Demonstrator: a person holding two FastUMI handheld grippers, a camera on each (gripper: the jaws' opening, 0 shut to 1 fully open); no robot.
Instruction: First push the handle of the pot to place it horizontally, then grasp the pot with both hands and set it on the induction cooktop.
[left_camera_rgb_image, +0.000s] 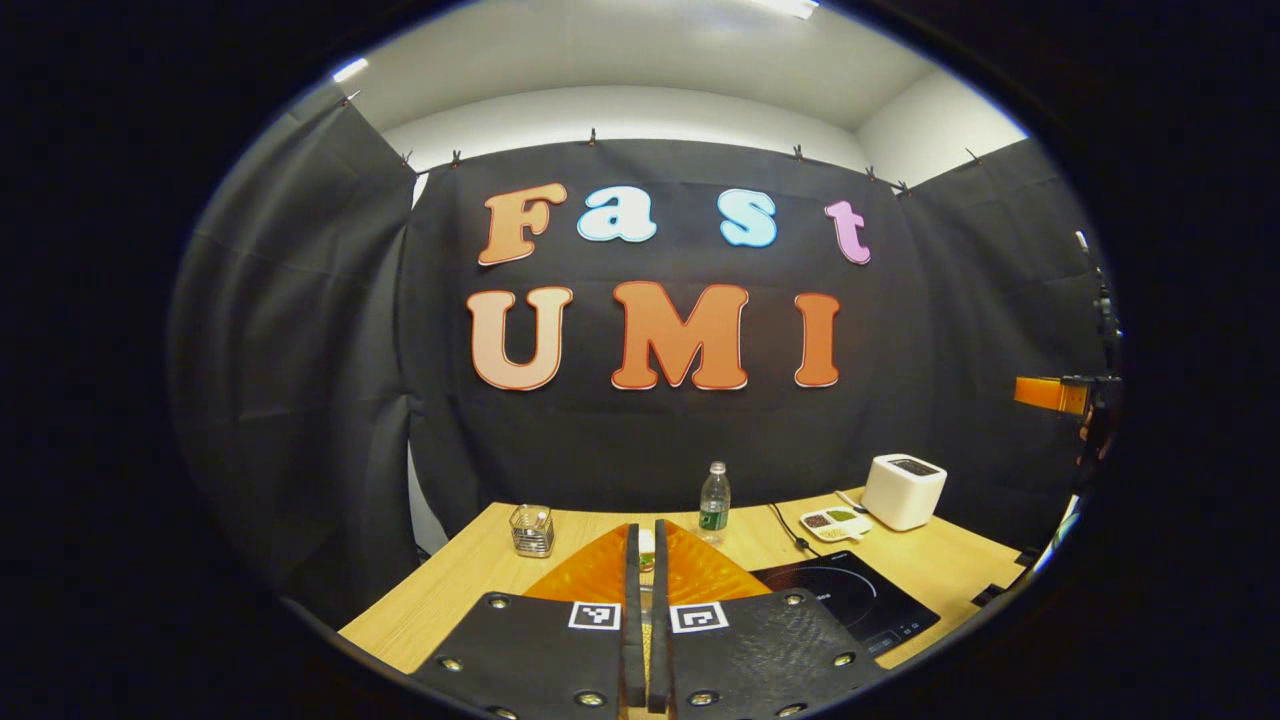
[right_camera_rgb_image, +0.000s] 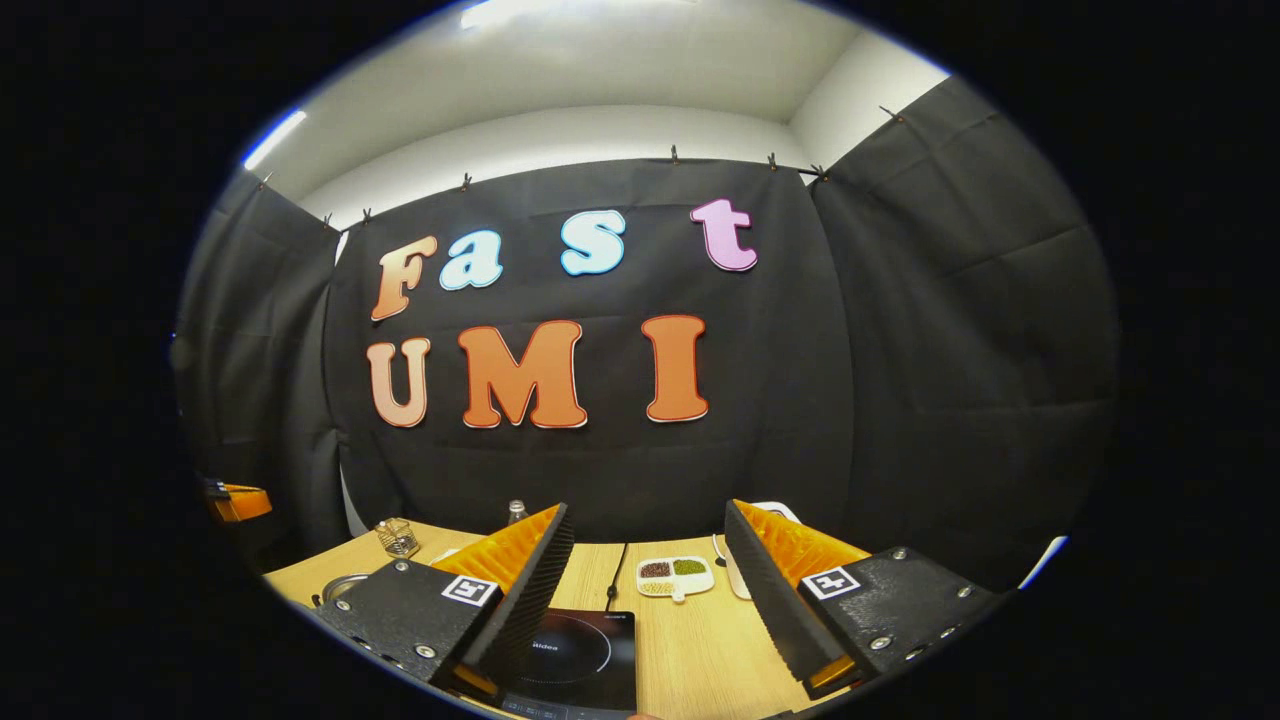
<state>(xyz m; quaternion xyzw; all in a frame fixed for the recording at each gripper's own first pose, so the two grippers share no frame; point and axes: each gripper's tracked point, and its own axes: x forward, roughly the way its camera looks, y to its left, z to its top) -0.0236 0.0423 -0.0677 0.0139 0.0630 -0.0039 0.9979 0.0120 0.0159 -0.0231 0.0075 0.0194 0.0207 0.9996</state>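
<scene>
1. In the left gripper view, we see the left gripper (left_camera_rgb_image: 646, 610) with its two fingers pressed nearly together, only a thin slit between them and nothing held.
2. Beyond its tips lies a wooden table (left_camera_rgb_image: 470, 580), and the black induction cooktop (left_camera_rgb_image: 850, 595) sits flat on it, just right of the fingers.
3. Behind the cooktop, a small white dish (left_camera_rgb_image: 835, 521) holds dark and green portions, and a black cord (left_camera_rgb_image: 785, 527) trails beside it.
4. A white boxy appliance (left_camera_rgb_image: 903, 490) stands farther back, right of the cooktop.
5. A clear plastic bottle (left_camera_rgb_image: 714, 503) stands upright behind and left of the cooktop; a small glass holder (left_camera_rgb_image: 532, 530) sits farther left.
6. In the right gripper view, we see the right gripper (right_camera_rgb_image: 648, 590) spread wide, holding nothing, with the cooktop (right_camera_rgb_image: 575, 655) lying between and below its fingers.
7. At the left edge of that view, left of the cooktop, a rounded metal rim (right_camera_rgb_image: 340, 587) peeks out behind the finger; we cannot tell whether it is the pot.
</scene>
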